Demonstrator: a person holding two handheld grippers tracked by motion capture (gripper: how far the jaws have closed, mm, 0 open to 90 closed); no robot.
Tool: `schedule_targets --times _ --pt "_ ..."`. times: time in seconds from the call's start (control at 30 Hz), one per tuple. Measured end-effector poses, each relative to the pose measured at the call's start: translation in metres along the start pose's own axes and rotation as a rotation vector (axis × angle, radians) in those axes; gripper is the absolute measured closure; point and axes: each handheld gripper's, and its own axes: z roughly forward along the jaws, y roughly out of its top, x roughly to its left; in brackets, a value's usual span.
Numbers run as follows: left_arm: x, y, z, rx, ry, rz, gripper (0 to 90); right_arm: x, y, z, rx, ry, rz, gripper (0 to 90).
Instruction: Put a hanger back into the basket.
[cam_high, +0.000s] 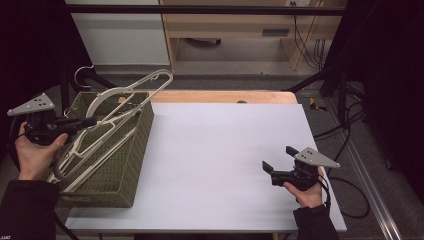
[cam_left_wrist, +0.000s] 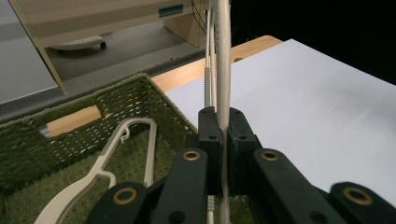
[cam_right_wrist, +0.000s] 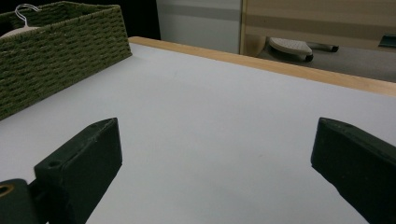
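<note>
Clamping hanger (cam_left_wrist: 223, 70) above basket (cam_left_wrist: 116, 100) rim

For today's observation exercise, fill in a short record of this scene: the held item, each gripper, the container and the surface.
held item: cream hanger, tilted, its upper end sticking out over the basket rim
left gripper: shut on the hanger's bar
right gripper: open, nothing between the jaws, over the white sheet
container: green woven basket at the table's left, more hangers lying inside
surface: white sheet on a wooden table
</note>
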Motion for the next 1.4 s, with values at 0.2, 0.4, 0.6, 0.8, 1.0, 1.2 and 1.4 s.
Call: schedule_targets --times 0.2,0.4,0.6,0.8,1.0,1.2,1.4 --pt "0.018 -0.011 -0.004 0.041 0.03 0.007 86.3 0.0 0.0 0.0 0.001 -0.001 -0.001 2.5" --pt "0.033 -0.024 -0.008 0.068 0.055 -0.018 86.3 0.0 0.0 0.001 0.003 -0.002 -0.003 2.5" --pt "0.044 -0.034 -0.013 0.086 0.086 -0.046 86.3 0.0 0.0 0.001 0.003 -0.002 -0.003 2.6" --pt "0.05 -0.043 -0.016 0.113 0.098 -0.066 86.3 0.0 0.0 0.001 0.003 -0.003 -0.013 2.4" --pt "0.052 -0.056 -0.011 0.151 0.086 -0.108 86.2 0.0 -0.001 0.002 0.006 -0.005 -0.011 2.4" --pt "0.049 -0.067 0.006 0.214 0.08 -0.146 85.8 0.0 -0.001 0.002 0.005 -0.004 -0.015 2.3" --pt "0.051 -0.085 0.024 0.263 0.065 -0.221 85.1 0.0 -0.001 0.002 0.008 -0.007 -0.011 2.3"
